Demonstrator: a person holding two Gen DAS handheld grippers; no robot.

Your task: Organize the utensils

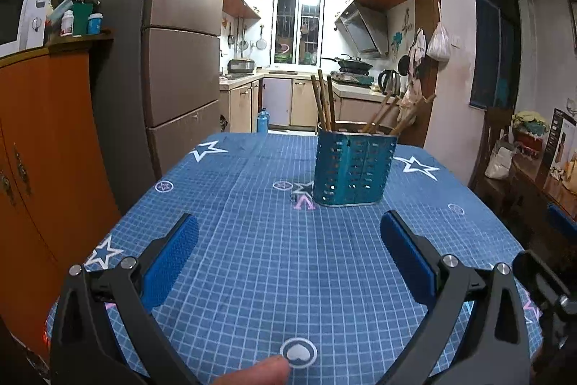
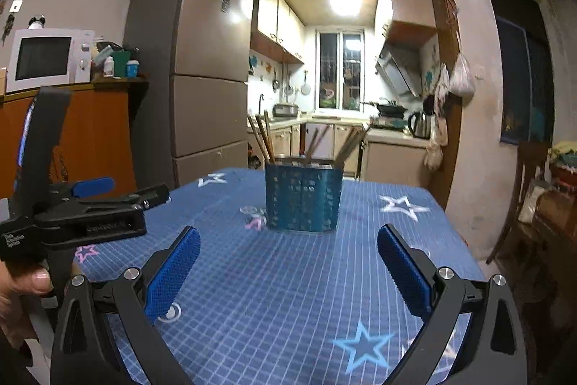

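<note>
Chopsticks, long brown wooden ones, stand in a teal perforated metal holder on the far half of a table covered with a blue checked cloth with white stars. From the left wrist view I count three sticks upright at the holder's left side and about three leaning out to the right; probably the holder has separate compartments, and this keeps the groups apart. The left gripper hovers above the cloth, well apart from the holder, its two blue-padded fingers spread wide with nothing between them. A fingertip of the person shows at the bottom edge.

From the right wrist view, the same holder is in front, a little blurred, so an exact count is difficult: three sticks on the left, several more on the right. The right gripper also has its fingers wide apart and empty, pointed at the holder. No loose utensil lies on the cloth, so I judge the sorting is nearly finished. The left device is seen beside it.
</note>
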